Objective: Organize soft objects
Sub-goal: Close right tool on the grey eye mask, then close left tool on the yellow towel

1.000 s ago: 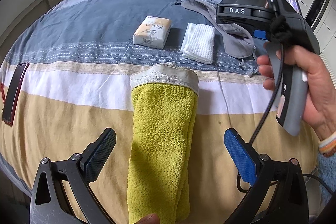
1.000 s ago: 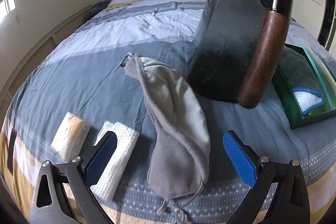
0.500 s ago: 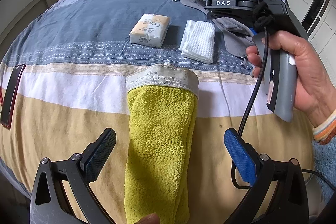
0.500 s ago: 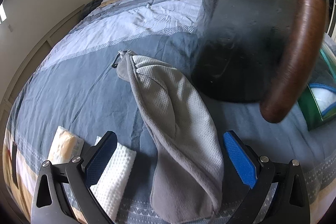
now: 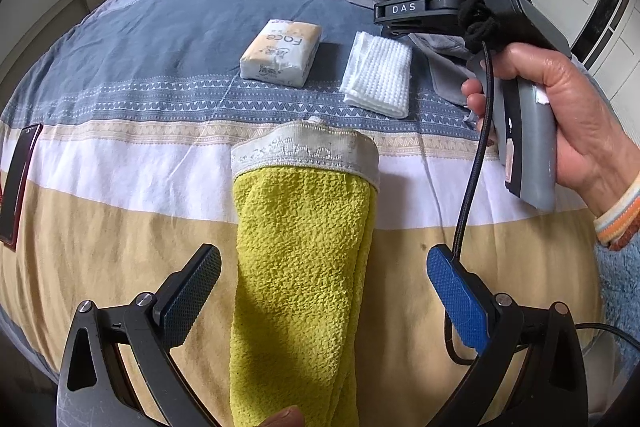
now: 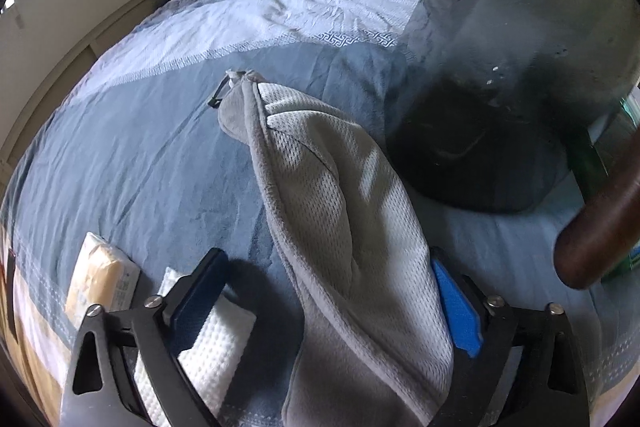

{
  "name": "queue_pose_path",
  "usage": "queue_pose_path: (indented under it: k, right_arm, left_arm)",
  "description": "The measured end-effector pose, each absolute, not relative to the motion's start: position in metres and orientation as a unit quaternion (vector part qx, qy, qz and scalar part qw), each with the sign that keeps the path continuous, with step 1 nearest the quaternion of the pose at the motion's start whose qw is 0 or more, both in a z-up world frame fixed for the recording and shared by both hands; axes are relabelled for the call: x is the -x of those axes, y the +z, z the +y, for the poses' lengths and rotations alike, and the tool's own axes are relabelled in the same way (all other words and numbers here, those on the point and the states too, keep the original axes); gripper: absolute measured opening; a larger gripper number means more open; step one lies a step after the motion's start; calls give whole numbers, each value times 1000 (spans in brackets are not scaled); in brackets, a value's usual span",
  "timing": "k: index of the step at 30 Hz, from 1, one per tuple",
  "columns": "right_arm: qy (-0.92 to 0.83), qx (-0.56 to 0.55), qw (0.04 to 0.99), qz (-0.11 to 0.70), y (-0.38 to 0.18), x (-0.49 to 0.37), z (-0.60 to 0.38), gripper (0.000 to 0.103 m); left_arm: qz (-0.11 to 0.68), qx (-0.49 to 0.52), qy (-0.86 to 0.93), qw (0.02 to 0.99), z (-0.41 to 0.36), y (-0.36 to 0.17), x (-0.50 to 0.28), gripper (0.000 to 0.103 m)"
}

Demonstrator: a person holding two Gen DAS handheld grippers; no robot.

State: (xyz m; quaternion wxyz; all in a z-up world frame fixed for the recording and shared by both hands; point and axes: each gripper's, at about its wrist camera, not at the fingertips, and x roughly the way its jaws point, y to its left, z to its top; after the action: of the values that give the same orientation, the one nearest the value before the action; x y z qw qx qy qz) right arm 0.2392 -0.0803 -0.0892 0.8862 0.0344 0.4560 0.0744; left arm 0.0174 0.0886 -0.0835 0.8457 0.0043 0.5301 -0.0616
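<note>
Striped bedspread carries all items. My left gripper: jaws apart, straddling yellow towel, pads clear of it. My right gripper: jaws wide, just been closing, grey cloth pouch between them; blue pad beside pouch edge, contact unclear. White waffle cloth beside tissue pack. Dark glass jug stands beyond pouch.

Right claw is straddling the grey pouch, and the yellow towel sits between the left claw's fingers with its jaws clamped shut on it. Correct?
Not quite. In the left wrist view the left claw is open, both pads clear of the yellow towel lying between them. The rest holds: the right claw straddles the grey pouch, its jaws just closing in.
</note>
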Motion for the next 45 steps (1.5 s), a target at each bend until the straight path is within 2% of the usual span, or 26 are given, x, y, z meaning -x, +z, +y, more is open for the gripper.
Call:
queue_pose_path:
  k: [13, 18, 20, 30, 36, 42, 45]
  right_arm:
    - [67, 0, 889, 452, -91, -253, -72, 61]
    - [65, 27, 892, 446, -90, -253, -61, 39]
    - [64, 32, 893, 444, -89, -254, -60, 35]
    - [64, 35, 893, 443, -91, -254, -58, 31]
    - [69, 35, 892, 445, -91, -258, -61, 30]
    - [70, 32, 892, 445, -91, -257, -63, 31]
    - [70, 34, 892, 445, -91, -258, -63, 31]
  left_arm:
    - [532, 4, -66, 844, 91, -89, -20, 101]
    - [532, -9, -56, 845, 92, -91, -20, 101]
    - [531, -20, -53, 845, 91, -93, -20, 101]
    - [562, -38, -70, 823, 94, -112, -27, 100]
    - [572, -53, -74, 815, 92, -121, -33, 95]
    - [573, -59, -74, 814, 89, -126, -37, 94]
    - [573, -58, -72, 814, 90, -128, -36, 88]
